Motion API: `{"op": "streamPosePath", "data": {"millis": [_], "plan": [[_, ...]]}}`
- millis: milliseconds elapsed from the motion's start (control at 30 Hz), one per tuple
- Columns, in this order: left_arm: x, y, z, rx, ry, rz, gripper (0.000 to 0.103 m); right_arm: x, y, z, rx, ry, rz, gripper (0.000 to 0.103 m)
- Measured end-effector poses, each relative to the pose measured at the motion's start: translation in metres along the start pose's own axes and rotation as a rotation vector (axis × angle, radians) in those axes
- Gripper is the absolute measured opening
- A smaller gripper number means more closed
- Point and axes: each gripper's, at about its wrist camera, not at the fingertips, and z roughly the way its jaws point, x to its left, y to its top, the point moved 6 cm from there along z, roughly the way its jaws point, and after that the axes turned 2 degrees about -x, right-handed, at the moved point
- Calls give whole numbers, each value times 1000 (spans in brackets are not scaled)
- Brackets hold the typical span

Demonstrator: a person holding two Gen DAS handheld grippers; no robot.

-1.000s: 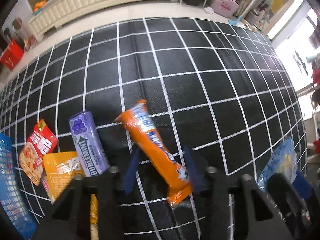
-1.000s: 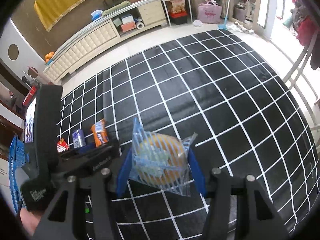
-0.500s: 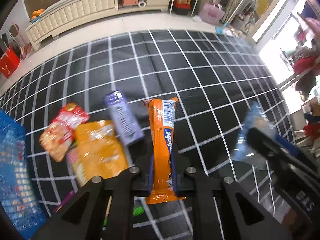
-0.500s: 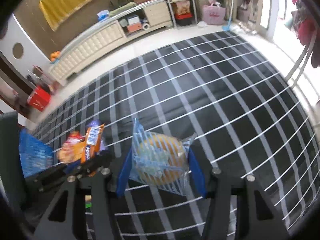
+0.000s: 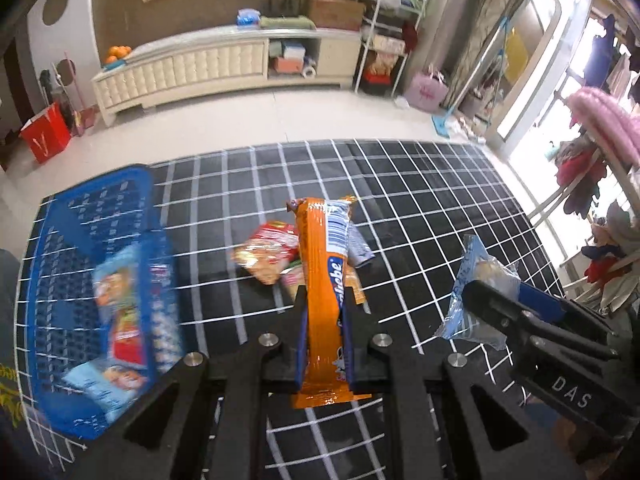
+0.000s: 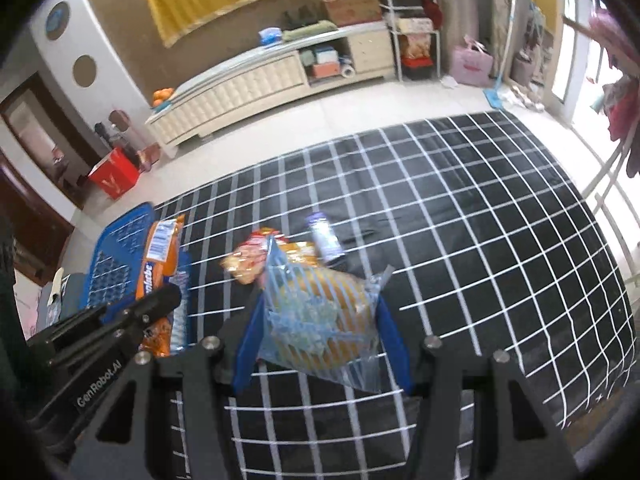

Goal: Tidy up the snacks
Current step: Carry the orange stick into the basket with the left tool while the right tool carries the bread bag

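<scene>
My left gripper (image 5: 324, 300) is shut on a long orange snack pack (image 5: 322, 280) and holds it above the black grid cloth (image 5: 420, 200). My right gripper (image 6: 320, 312) is shut on a blue-striped clear bag with a round bun (image 6: 320, 316), also lifted; this bag shows at the right of the left wrist view (image 5: 476, 292). The orange pack shows at the left of the right wrist view (image 6: 160, 256). A blue basket (image 5: 92, 240) with several snack packs lies at the left.
A red snack bag (image 5: 268, 252), a yellow pack (image 6: 296, 250) and a purple gum pack (image 6: 324, 236) lie on the cloth between the basket and my grippers. A white cabinet (image 5: 184, 72) and floor lie beyond the cloth's far edge.
My left gripper shut on the orange pack, lifted it and swung left toward the blue basket. My right gripper kept its bun bag and followed leftward.
</scene>
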Motion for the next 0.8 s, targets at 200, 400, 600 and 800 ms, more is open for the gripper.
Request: {"op": "streamPosePath", "data": {"millis": [200,400,600,800], "plan": [[37,-15,-55,-68,4,8,13,53,-10,-20,-31,41,-54,59],[81,-21,-100,-125,43,-5,13,93,-13,-18,-24,89,-78,59],[123,-20,-123,-131,133,46,13,127,-13,-11,-6,106,-122,59],[156,-18,-119,-115,84,22,13,156,-14,17,40,125,-156,59]]}}
